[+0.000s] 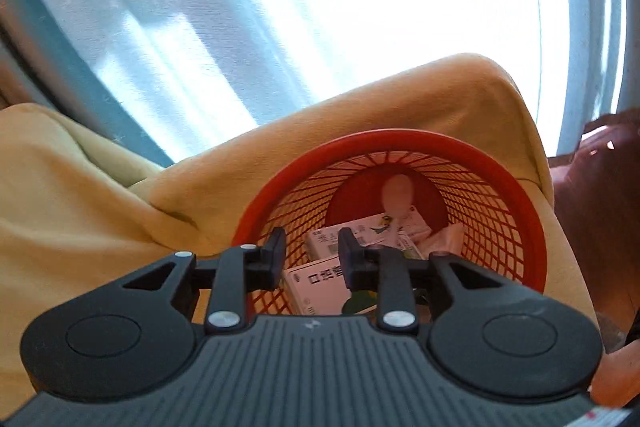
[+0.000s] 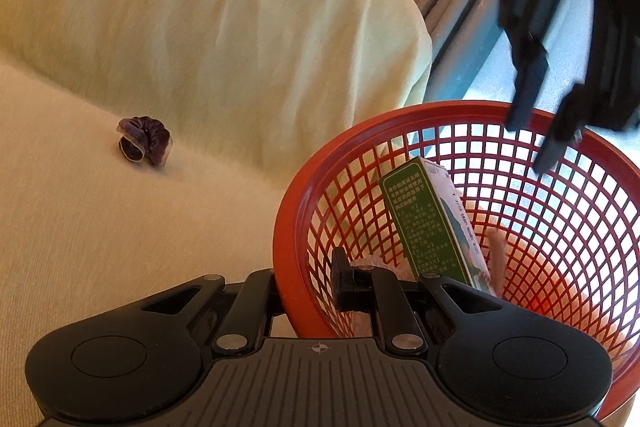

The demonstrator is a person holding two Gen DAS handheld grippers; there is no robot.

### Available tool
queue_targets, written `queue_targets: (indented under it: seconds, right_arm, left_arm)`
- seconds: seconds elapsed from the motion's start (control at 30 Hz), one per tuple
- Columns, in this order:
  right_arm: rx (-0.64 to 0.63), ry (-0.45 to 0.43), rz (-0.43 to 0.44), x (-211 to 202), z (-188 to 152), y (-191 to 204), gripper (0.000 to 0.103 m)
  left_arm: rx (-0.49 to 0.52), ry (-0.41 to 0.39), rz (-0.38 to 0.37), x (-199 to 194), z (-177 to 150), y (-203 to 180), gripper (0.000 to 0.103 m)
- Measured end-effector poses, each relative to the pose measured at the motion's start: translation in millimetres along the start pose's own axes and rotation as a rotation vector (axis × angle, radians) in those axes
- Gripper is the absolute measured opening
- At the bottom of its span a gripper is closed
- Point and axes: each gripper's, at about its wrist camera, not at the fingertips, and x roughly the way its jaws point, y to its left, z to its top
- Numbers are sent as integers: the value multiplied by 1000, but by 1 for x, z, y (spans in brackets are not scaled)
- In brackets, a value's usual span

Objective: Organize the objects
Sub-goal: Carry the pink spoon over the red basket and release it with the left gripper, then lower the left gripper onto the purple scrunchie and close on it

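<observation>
Basket (image 2: 500, 227), red mesh, sits at 4 o'clock on the sofa (image 2: 100, 247), already holding boxes (image 1: 332, 275). Right gripper (image 2: 308, 283) jaws clamp its rim. Left gripper (image 1: 312, 251) jaws stand apart, apparently empty. Purple scrunchie (image 2: 145, 145) remains outside at 9 o'clock.

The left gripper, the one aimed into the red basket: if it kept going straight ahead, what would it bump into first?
Most likely the white medicine boxes lying in the red mesh basket. The left gripper points down into the basket with its jaws apart and nothing between them, and the boxes lie right ahead, though depth is hard to judge.
</observation>
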Motion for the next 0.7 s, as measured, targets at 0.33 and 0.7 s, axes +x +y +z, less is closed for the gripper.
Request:
queue_targets:
  seconds: [0.33,0.7]
  right_arm:
    - [1,2,1,-1,0,0,8]
    - [-26,9,-10,1,-3,6,8]
  left_arm:
    - [-548,83,208,-36,-112,125,34]
    - [-689,252,218,24,-208,133,43]
